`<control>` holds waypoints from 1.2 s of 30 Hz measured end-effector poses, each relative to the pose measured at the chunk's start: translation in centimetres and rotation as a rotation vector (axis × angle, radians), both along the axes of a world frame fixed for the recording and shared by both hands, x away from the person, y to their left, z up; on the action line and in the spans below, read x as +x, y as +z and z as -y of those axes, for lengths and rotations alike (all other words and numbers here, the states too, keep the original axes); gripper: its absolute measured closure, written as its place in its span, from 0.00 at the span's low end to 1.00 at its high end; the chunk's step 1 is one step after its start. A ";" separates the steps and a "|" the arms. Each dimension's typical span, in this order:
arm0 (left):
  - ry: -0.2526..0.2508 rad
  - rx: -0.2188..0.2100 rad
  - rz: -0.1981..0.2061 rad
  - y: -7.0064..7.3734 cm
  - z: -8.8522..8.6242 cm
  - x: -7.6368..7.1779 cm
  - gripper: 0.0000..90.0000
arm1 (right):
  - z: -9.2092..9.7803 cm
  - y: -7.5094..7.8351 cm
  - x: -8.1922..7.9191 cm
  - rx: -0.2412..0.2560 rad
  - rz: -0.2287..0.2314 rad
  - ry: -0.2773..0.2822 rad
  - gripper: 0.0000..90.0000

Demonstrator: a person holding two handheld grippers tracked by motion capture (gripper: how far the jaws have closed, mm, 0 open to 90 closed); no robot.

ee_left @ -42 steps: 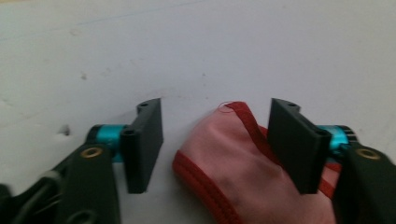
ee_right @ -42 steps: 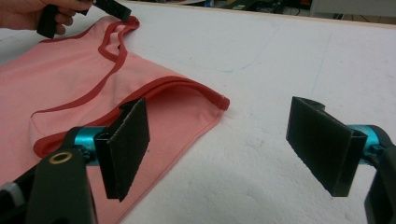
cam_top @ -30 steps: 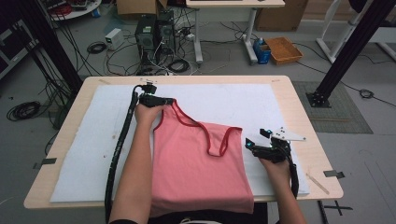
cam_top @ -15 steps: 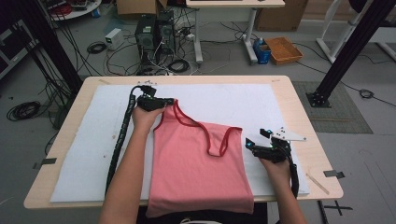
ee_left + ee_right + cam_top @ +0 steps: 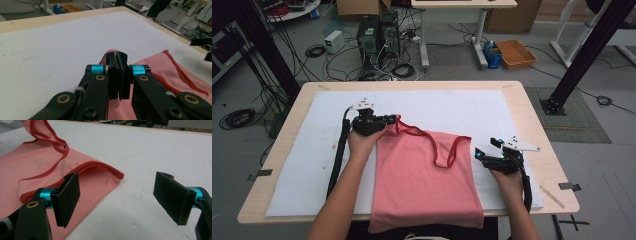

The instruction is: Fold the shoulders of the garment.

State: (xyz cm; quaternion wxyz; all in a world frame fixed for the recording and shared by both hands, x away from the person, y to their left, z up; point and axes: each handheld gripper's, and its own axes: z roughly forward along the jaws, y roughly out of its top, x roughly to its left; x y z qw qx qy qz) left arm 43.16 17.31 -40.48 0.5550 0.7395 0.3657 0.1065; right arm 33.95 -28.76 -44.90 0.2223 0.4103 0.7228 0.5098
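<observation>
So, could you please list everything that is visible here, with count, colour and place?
tank top: one, pink with red trim, on the mat, hem over the near edge
mat: one, white, covers the table
table: one, light wood
computer towers: two, black, on the floor beyond the table
basket: one, orange, on the floor
left gripper: black, shut on a strap
right gripper: black, open, beside the top's corner
forearms: two, at the bottom edge

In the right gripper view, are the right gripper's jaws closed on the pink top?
No: the right gripper has its jaws wide apart above the white mat, and the pink top lies beside them, ungripped.
</observation>
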 end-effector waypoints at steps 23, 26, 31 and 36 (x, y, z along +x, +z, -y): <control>0.005 -0.084 0.035 -3.5 -0.7 -9.2 0.65 | -0.1 0.0 0.0 -0.009 0.002 -0.006 0.24; -0.014 -0.026 0.032 -3.1 0.4 -8.1 0.64 | -0.1 0.0 0.0 -0.014 0.000 -0.008 0.24; -0.034 0.071 -0.015 -3.7 1.8 -6.8 0.71 | -0.1 0.0 0.0 -0.019 0.003 -0.003 0.24; -0.063 0.145 -0.070 -4.5 2.1 -7.4 0.74 | -0.1 0.0 0.0 -0.017 0.006 -0.002 0.24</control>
